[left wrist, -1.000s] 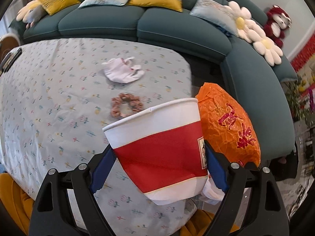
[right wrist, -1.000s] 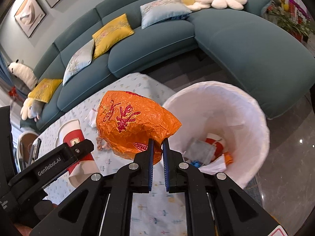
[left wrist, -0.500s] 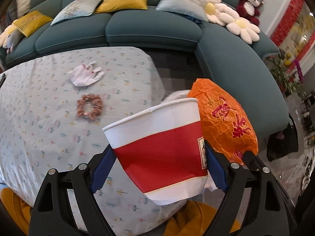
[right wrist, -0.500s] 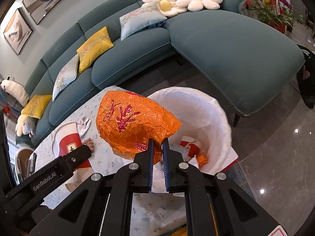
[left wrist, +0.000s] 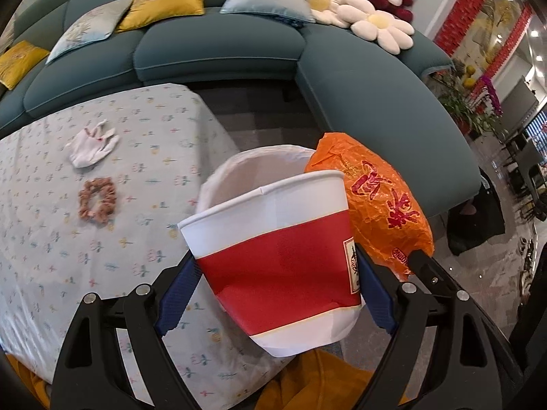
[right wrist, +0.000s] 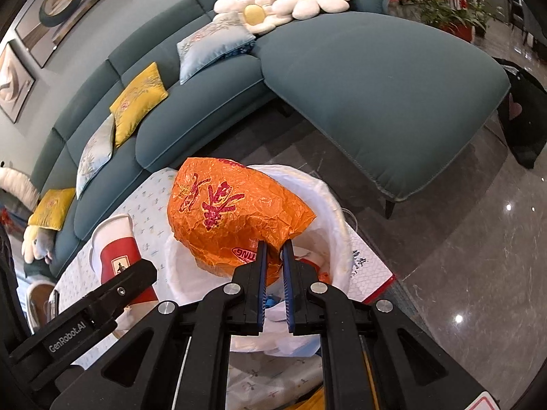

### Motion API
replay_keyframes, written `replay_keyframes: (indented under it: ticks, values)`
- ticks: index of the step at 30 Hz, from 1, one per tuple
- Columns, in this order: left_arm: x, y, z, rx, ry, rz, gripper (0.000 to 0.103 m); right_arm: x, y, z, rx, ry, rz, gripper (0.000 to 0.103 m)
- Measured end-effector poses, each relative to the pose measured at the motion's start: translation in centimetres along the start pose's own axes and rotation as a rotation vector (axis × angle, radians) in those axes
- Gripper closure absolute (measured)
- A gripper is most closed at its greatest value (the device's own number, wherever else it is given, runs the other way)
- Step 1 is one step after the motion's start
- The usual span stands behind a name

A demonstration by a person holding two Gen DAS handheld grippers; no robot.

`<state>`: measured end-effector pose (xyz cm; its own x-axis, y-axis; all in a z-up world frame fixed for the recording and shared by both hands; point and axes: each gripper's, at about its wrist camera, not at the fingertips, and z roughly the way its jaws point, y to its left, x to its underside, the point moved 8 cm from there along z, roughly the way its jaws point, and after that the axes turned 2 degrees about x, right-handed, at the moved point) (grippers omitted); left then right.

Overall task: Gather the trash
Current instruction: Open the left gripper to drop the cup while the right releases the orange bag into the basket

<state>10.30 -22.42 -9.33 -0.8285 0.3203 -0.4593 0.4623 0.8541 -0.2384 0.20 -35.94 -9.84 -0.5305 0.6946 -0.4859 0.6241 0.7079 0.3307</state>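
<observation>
Swung both loads over to white-lined bin [right wrist: 328,205]; right hand-held gripper [right wrist: 274,249] pinching orange bag [right wrist: 232,215] directly above it, left hand-held gripper [left wrist: 277,294] clamping paper cup [left wrist: 273,256] at near rim.

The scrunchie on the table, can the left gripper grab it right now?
Probably not yet. The left gripper is shut on the cup, so there is no room between its pads. The scrunchie lies apart on the table, nothing covering it.

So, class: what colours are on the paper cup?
White with a broad red band, best seen in the left wrist view: cup.
</observation>
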Motion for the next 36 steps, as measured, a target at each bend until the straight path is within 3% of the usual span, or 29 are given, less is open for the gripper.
replay_keyframes:
  ticks: [14, 28, 33, 36]
  values:
    - [-1.3, 0.7, 0.4, 0.019, -0.027, -0.025, 0.015, -0.5, -0.3, 1.3, 0.009, 0.011, 0.016, 0.094]
    - [-1.9, 4.2, -0.8, -0.071, -0.074, -0.062, 0.015, -0.1, 2.6, 2.0, -0.001, 0.032, -0.074, 0.094]
    - [-1.9, 5.5, -1.1, -0.099, -0.083, -0.077, 0.015, 0.0, 3.6, 2.1, 0.008, 0.033, -0.089, 0.087]
    - [-1.8, 6.1, -1.3, -0.108, -0.086, -0.091, 0.015, -0.1, 3.8, 2.0, 0.014, 0.025, -0.086, 0.078]
